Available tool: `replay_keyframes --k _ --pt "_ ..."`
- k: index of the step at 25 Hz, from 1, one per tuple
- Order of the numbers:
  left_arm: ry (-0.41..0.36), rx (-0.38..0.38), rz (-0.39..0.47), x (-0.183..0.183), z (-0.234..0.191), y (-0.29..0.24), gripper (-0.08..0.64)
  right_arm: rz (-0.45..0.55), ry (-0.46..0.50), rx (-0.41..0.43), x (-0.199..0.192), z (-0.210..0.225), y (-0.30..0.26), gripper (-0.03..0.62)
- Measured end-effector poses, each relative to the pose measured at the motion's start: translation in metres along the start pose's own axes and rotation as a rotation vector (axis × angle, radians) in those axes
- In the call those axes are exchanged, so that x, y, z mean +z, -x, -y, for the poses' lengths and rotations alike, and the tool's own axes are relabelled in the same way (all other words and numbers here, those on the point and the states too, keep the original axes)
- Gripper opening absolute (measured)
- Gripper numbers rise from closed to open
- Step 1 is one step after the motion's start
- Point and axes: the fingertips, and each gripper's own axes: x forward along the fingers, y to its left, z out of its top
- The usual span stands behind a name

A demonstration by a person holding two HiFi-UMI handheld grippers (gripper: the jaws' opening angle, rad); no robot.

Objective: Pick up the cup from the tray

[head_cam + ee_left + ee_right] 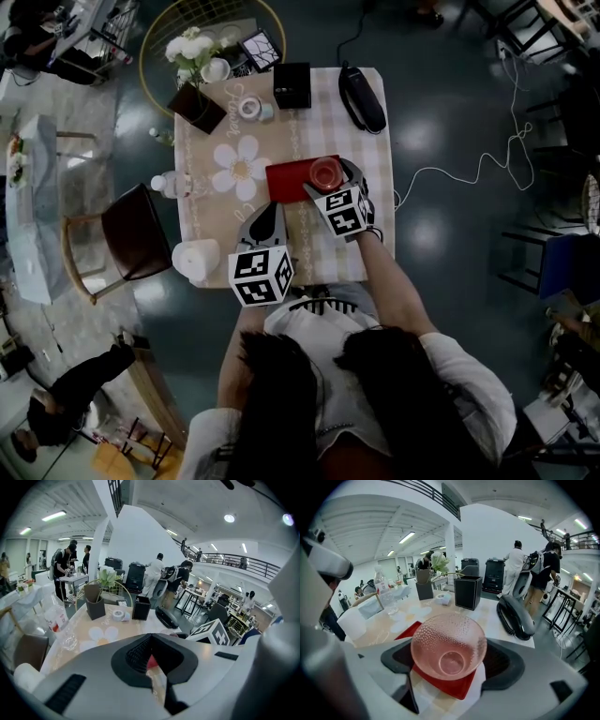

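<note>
From the head view, your right gripper reaches over the near right part of the table, its jaws set either side of the pink cup; the cup stands over the right end of the red tray, and from up here you cannot tell whether it is resting on the tray or raised off it; your left gripper hangs over the near edge, just short of the tray, touching nothing; beyond the tray lie a black box, a telephone and a roll of tape. In the left gripper view, your left gripper has its jaws brought together at the tips with nothing between them; only a red sliver of the tray shows through the gap lower down; past them you see the black box, the telephone, the tape and the marker cube of your other gripper. In the right gripper view, your right gripper has its jaws closed in on the dimpled cup, one dark pad against each side of the bowl, mouth facing the camera; the tray lies beneath it, with the black box and telephone farther off.
</note>
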Motion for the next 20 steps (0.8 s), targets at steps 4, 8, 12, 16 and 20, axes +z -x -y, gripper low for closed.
replay_keyframes --k 4,8,12,16,20 --pt "-0.003 -0.001 -0.002 0.0 0.0 -0.003 0.008 -0.01 0.017 0.0 -0.001 0.0 -0.001 0.399" --pt "-0.011 -0.009 -0.002 0.0 0.002 -0.004 0.008 0.009 0.013 0.0 0.003 0.002 0.003 0.397" --pt "-0.015 -0.013 0.004 0.002 0.003 -0.005 0.008 0.045 0.017 0.005 0.012 0.0 0.013 0.397" --pt "-0.02 -0.025 0.009 0.002 0.007 -0.004 0.008 0.056 0.026 0.002 0.015 -0.001 0.025 0.397" --pt "-0.033 -0.042 0.011 0.001 0.012 -0.005 0.008 0.044 0.01 -0.022 0.004 0.003 0.033 0.397"
